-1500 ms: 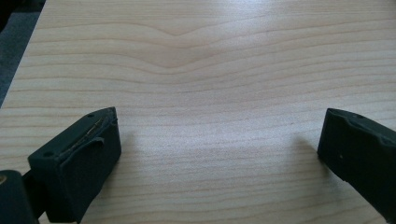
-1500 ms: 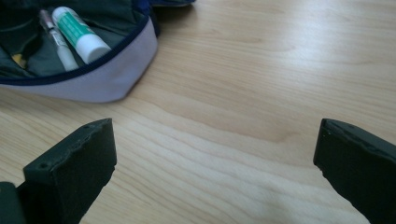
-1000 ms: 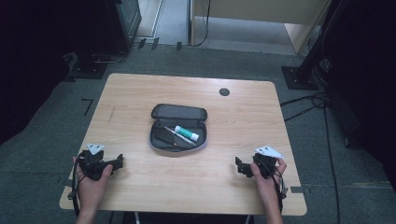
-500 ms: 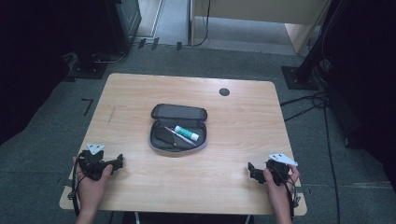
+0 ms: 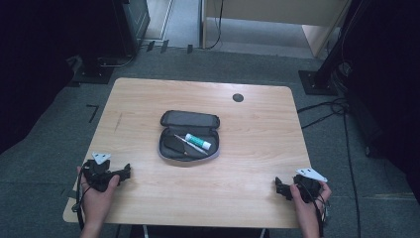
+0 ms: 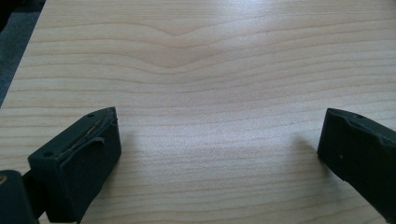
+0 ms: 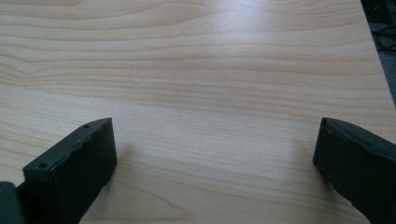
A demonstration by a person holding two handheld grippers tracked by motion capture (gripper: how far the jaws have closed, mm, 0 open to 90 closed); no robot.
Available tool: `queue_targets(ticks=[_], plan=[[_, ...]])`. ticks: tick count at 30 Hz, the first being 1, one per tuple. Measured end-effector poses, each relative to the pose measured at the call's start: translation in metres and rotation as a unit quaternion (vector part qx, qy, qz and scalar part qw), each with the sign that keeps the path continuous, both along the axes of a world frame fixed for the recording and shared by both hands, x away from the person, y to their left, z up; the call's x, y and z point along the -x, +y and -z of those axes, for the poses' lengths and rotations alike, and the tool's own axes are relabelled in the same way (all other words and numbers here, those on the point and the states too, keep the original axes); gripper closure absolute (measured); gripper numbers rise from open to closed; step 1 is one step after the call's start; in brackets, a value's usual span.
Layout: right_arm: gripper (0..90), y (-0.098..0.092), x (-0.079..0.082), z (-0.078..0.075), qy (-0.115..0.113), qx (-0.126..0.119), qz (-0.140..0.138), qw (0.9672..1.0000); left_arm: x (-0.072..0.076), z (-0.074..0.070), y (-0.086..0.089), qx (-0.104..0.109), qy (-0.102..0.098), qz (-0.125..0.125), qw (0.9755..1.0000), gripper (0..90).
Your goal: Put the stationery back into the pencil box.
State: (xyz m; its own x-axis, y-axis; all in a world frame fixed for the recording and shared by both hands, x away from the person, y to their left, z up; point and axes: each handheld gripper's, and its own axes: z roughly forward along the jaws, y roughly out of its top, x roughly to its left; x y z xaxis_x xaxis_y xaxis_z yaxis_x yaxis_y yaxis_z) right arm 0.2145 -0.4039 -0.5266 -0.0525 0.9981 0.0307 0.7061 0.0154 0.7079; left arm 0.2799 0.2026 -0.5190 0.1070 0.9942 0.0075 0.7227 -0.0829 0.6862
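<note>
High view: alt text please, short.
An open dark zip case lies mid-table holding a green-and-white tube, a pen-like stick and a dark item. The left gripper and right gripper rest near the wooden table's front corners.

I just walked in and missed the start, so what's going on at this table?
A person sits at a wooden table with a two-jaw gripper in each hand. The left gripper rests near the table's near left corner, the right gripper near its near right corner, both with jaws wide open and holding nothing. In the middle lies an open dark zip case containing a white tube with a green cap, a thin pen-like item and a dark object. Nothing in it is being touched.
</note>
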Motion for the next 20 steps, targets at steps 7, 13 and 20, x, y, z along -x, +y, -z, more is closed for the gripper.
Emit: queue_targets(ticks=[7,13,20], plan=[[0.0,-0.0115,0.0024,0.0003,-0.001,0.002,-0.011,0.9999,0.0001,0.0,-0.0001,0.0,0.0,0.0,1.0,0.0],[0.0,-0.0104,0.0013,0.0002,-0.001,0.002,-0.019,0.9998,0.0001,0.0001,-0.0001,0.0,0.0,0.0,1.0,0.0],[0.0,-0.0098,0.0015,0.0002,-0.001,0.002,-0.022,0.9997,0.0001,0.0001,-0.0001,0.0,0.0,0.0,1.0,0.0]])
